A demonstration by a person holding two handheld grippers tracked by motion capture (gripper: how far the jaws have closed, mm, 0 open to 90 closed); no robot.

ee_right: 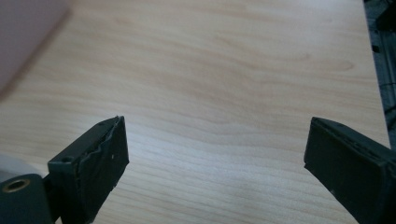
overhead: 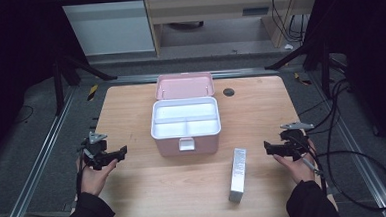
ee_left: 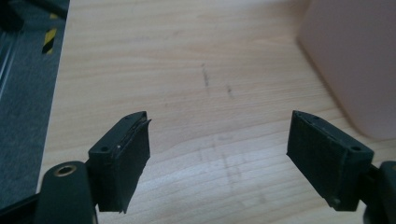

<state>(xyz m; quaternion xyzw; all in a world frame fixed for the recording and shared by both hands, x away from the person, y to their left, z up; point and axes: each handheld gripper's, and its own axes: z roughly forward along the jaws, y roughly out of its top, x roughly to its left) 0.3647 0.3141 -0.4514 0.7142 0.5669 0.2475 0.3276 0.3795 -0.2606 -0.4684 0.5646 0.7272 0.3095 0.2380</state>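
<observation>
Left gripper (overhead: 114, 155) and right gripper (overhead: 272, 148): jaws spread wide, holding nothing, flanking the open pink box (overhead: 185, 123) on the worktop (overhead: 135, 191); white carton (overhead: 238, 174) lies near the right gripper.
</observation>
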